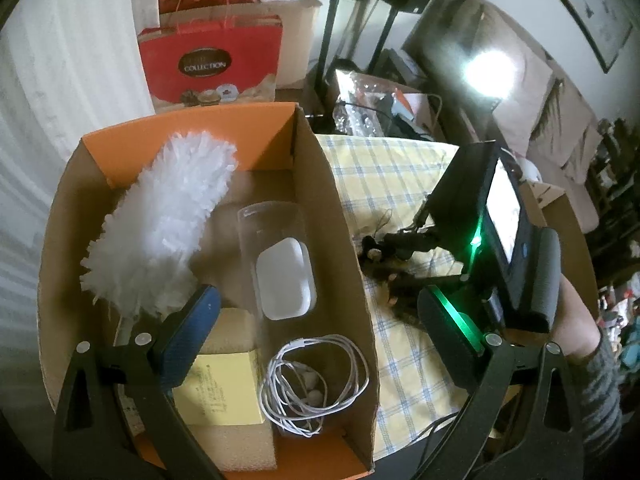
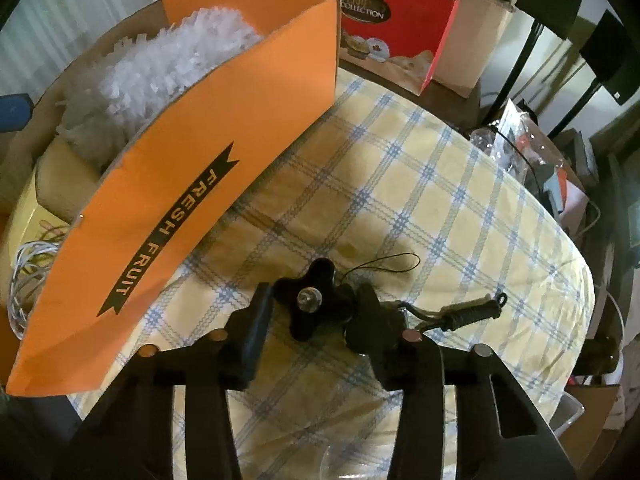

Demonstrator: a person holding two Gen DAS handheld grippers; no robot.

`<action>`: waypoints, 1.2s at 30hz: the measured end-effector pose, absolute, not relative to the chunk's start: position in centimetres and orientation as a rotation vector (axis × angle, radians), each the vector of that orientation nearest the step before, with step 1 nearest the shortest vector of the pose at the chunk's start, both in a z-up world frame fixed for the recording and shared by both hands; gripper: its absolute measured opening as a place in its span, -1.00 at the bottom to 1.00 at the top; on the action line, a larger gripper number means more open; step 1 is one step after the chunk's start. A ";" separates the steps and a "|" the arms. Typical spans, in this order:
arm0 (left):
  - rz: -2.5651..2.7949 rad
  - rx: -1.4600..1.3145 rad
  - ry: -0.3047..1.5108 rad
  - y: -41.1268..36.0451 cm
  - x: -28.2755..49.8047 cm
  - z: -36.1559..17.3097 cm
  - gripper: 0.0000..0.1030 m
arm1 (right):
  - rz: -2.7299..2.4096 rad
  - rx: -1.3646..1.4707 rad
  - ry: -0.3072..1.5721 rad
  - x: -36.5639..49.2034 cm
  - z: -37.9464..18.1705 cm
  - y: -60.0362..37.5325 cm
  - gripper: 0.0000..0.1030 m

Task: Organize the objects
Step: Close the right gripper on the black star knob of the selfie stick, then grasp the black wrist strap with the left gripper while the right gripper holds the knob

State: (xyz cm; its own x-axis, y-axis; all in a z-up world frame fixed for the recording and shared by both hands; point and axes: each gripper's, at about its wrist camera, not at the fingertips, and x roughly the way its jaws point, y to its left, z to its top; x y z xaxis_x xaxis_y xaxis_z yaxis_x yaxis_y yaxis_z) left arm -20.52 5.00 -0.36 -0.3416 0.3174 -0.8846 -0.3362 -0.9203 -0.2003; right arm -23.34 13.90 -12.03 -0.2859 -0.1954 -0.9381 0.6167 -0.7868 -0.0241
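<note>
Your right gripper [image 2: 310,320] is pointing down at the checked tablecloth [image 2: 420,200], and its fingers are pinching a black knob [image 2: 310,308] with a clear bead at its middle. You're squeezing it from both sides, pads touching the lobes. A thin black cord loop [image 2: 384,264] is trailing off the knob, and a dark strap with a clasp [image 2: 468,312] is lying just beside your right finger on the cloth.

The orange box [image 2: 180,184] is standing right next to you on the left, its tall wall marked FRESH FRUIT rising between the knob and the inside of the box.

Your left gripper [image 1: 316,320] is hanging over that box with its fingers spread wide, holding nothing; one finger is over the box, the other is outside over the cloth. Below it the box is already crowding up: a white feather duster [image 1: 160,224] is leaning along the far side, a clear tray [image 1: 276,248] is holding a white case [image 1: 284,284], a coiled white cable [image 1: 312,384] is sitting in the near corner, and a yellow notepad [image 1: 222,390] is resting on a sponge [image 1: 234,332].

A red gift bag [image 1: 208,62] is standing behind the box.
</note>
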 end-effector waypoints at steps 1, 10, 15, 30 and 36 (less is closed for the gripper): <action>2.289 -1.505 0.025 5.1 -20.5 -0.4 0.92 | -2.101 1.448 0.514 -23.3 -12.0 14.0 -0.34; 2.261 -1.494 0.074 7.0 -19.7 0.2 0.92 | -2.144 1.419 0.308 -23.3 -10.1 15.8 -0.48; 2.234 -1.490 0.107 8.7 -19.4 0.6 0.92 | -2.232 1.386 0.193 -22.6 -7.8 18.4 -0.48; 2.149 -1.565 0.330 16.5 -21.4 -1.9 0.92 | -2.425 1.371 -0.092 -19.3 -3.2 28.1 -0.48; 2.153 -1.574 0.399 19.4 -22.6 -3.3 0.89 | -2.457 1.363 -0.162 -18.2 -2.8 30.9 -0.48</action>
State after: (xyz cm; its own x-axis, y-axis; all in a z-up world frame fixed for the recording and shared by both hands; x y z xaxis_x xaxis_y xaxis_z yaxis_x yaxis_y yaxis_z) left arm -22.62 19.36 -3.32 -0.2542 0.1791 -0.9504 -0.5079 -0.8610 -0.0263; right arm -18.15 30.85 -2.84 -0.4903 -0.3348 -0.8047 0.2263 -0.9405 0.2534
